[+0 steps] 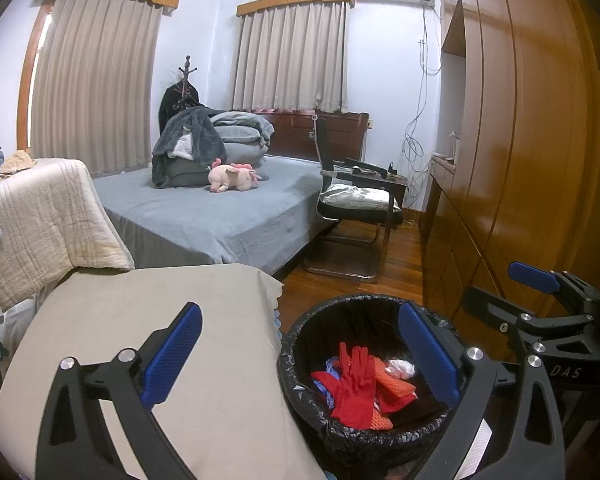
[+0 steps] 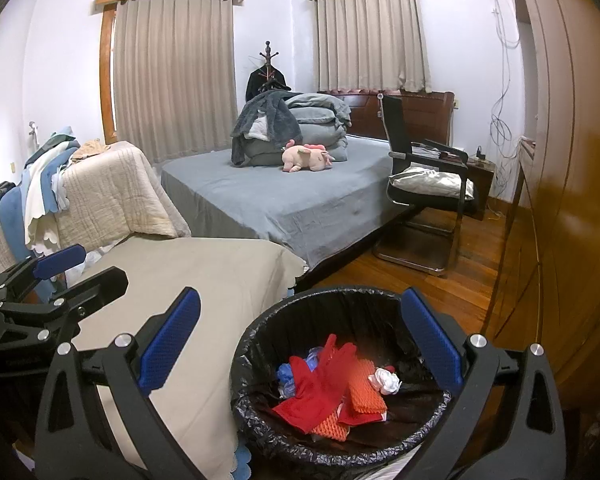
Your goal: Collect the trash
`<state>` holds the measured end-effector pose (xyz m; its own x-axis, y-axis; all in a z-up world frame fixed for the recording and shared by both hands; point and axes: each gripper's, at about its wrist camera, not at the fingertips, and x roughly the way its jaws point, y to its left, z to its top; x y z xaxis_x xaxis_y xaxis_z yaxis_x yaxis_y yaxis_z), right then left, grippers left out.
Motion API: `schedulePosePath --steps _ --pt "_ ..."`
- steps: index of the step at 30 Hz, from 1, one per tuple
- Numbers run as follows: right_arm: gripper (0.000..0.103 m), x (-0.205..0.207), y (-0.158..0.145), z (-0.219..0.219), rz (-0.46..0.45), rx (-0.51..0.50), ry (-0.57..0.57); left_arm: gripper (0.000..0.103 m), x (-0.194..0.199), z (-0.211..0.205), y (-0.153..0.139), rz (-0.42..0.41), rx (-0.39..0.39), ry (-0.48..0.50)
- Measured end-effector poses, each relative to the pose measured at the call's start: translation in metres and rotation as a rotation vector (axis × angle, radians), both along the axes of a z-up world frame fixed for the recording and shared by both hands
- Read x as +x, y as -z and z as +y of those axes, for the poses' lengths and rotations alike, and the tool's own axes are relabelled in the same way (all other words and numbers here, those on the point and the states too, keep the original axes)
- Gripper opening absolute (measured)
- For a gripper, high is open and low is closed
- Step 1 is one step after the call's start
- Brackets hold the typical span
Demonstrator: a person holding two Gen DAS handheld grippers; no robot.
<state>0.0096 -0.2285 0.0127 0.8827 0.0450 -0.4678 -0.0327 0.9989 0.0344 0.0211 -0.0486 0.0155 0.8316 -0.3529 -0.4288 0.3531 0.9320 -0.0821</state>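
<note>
A round bin with a black liner (image 1: pixel 296 394) (image 2: pixel 244 400) stands on the floor beside a beige-covered surface. Inside lie a red glove (image 1: pixel 354 384) (image 2: pixel 316 388), orange mesh (image 1: pixel 394 378) (image 2: pixel 362 392), a white crumpled wad (image 1: pixel 400 368) (image 2: pixel 386 380) and something blue (image 2: pixel 290 374). My left gripper (image 1: pixel 300 356) (image 2: pixel 80 272) hovers open over the bin's left rim with nothing between its blue pads. My right gripper (image 2: pixel 300 344) (image 1: pixel 508 292) is open too, above the bin and holding nothing.
The beige-covered surface (image 1: pixel 160 312) lies left of the bin. Beyond it are a quilt-draped piece (image 2: pixel 112 196), a grey bed (image 2: pixel 284 200) with folded bedding and a pink plush toy (image 2: pixel 306 158), and a black chair (image 2: pixel 428 196). A wooden wardrobe (image 1: pixel 520 160) lines the right.
</note>
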Motion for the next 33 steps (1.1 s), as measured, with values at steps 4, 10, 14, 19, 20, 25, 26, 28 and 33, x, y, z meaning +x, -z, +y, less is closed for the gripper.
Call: schedulePosePath --steps 4,10,14,19,20,25,26,28,33 --pt "0.098 0.0004 -0.0001 0.0012 -0.001 0.0 -0.001 0.097 -0.0001 0.0002 0.0 0.0 0.0 0.0" --pt "0.098 0.0001 0.0003 0.0015 -0.003 0.0 -0.001 0.097 0.0001 0.0008 -0.0008 0.0 0.0 -0.001" --pt "0.098 0.0019 -0.0007 0.0035 -0.002 0.0 -0.001 0.097 -0.0001 0.0009 -0.0006 0.0 0.001 -0.001" --pt "0.098 0.0012 -0.0001 0.0034 -0.003 0.0 -0.001 0.097 -0.0002 0.0011 -0.0011 0.0 0.0 -0.001" --pt "0.098 0.0015 -0.0002 0.0038 -0.004 0.0 -0.001 0.097 -0.0004 0.0008 -0.0009 0.0 0.0 -0.002" --pt "0.098 0.0021 0.0 0.0046 -0.004 0.002 0.0 0.097 -0.0004 0.0008 -0.0005 -0.001 0.001 -0.001" --pt "0.098 0.0014 0.0004 0.0041 -0.004 0.001 0.0 0.097 -0.0005 0.0008 -0.0007 -0.001 0.001 -0.001" --pt "0.098 0.0008 0.0006 0.0035 -0.004 0.0 -0.001 0.097 -0.0005 0.0006 -0.0003 -0.001 0.002 -0.001" --pt "0.098 0.0014 0.0007 0.004 -0.003 0.0 -0.001 0.097 -0.0008 0.0017 -0.0021 0.0 0.002 -0.002"
